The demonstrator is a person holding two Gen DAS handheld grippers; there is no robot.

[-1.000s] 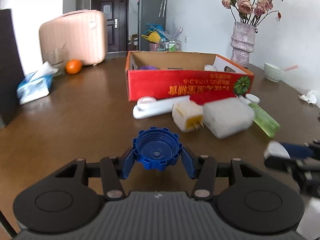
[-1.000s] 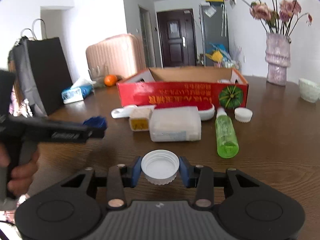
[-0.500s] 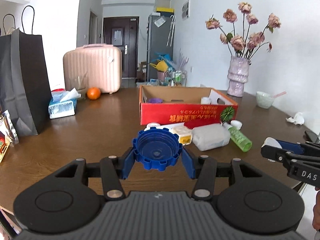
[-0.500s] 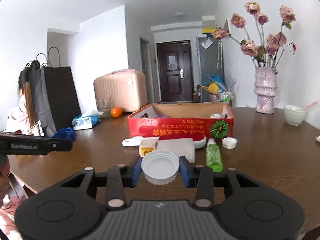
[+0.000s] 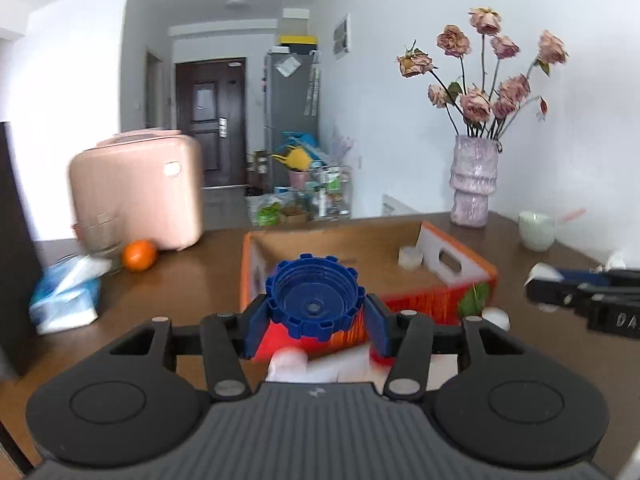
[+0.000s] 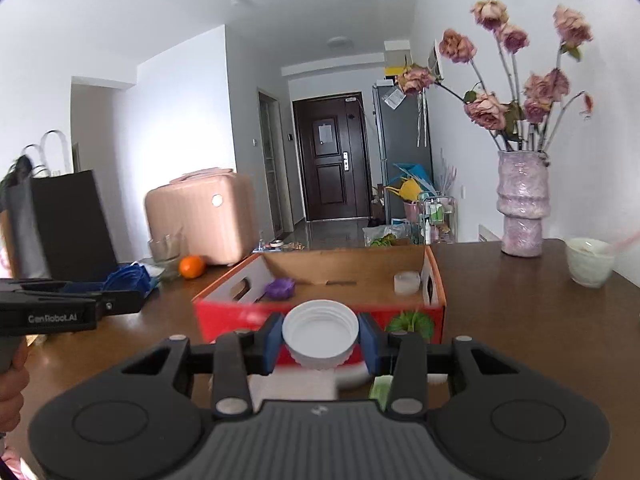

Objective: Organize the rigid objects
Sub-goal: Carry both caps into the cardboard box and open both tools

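We grip a blue cap (image 5: 315, 302) in our left gripper (image 5: 316, 316) and a white cap (image 6: 320, 332) in our right gripper (image 6: 320, 340) (both clamped), near the red box (image 6: 434, 280)

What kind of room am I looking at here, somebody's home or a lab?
Most likely a home, a dining area opening onto an entry hall. A vase of dried flowers stands on the wooden table, with a fridge and a pink suitcase behind.
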